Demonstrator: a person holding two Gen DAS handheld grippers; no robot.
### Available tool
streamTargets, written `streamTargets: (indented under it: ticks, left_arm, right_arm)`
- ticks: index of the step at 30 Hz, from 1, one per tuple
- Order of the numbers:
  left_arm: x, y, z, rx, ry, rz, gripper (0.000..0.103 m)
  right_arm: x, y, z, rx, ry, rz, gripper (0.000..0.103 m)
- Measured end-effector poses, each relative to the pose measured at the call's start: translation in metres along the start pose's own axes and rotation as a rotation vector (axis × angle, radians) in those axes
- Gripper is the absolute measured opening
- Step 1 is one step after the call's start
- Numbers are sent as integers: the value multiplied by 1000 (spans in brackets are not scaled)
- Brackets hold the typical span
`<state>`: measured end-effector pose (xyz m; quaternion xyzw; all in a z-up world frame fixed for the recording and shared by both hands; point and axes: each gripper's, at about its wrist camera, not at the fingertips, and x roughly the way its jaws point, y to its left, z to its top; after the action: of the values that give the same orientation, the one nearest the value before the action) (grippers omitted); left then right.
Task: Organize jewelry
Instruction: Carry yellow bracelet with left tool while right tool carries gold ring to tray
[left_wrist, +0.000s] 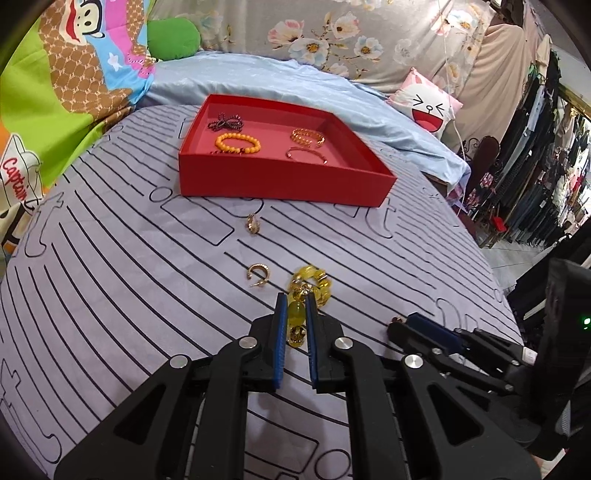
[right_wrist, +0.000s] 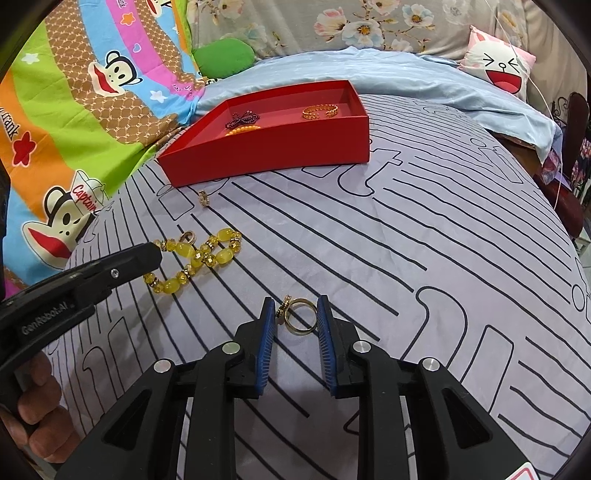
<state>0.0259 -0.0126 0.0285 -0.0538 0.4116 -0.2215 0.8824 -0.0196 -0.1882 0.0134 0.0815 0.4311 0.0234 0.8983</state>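
The open red cardboard tray (left_wrist: 280, 184) sits upper centre, ahead of both tools. The left gripper (left_wrist: 295, 301) pinches the yellow glass-bead bracelet (left_wrist: 312, 282), lying lengthwise at lower centre. The right gripper (right_wrist: 295, 306), half open, straddles the gold ring (right_wrist: 301, 317).

A bed (left_wrist: 110, 295) fills most of both views, covered by a lavender sheet (right_wrist: 406, 258) printed with thin black lines and rounded outlines. Behind it lies a pale blue sheet (left_wrist: 258, 77), rumpled along its edge. A bright quilt (right_wrist: 74, 110) with cartoon monkeys in green, orange, pink and blue is heaped at the left, with a green cushion (left_wrist: 173, 38) beside it. A grey floral cloth (left_wrist: 332, 29) hangs across the back. A pink pillow (left_wrist: 428, 99) with a laughing rabbit face leans at the right. Beyond the bed's right edge, dark clothes (left_wrist: 546, 166) hang in a row above a pale tiled floor (left_wrist: 517, 254). The light is even and soft.
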Motion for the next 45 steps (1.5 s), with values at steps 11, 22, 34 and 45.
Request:
streamTargets:
  ticks: [11,22,34,45]
  left_arm:
    - [-30,-20,27,57,-61,-12,9]
    - [-33,-26,87,90,-138,-30,9]
    - [27,-18,169,108,-148,-15,9]
    - [104,12,230,63,-71,-26,9]
  right_arm:
    - [-22,-3,23,8,-50,26,22]
    - [-26,-9,74,-19,-115,50,22]
    - [18,-12,171,-54,-143,65,22]
    - [98,-16,243,-34,-61,69,22]
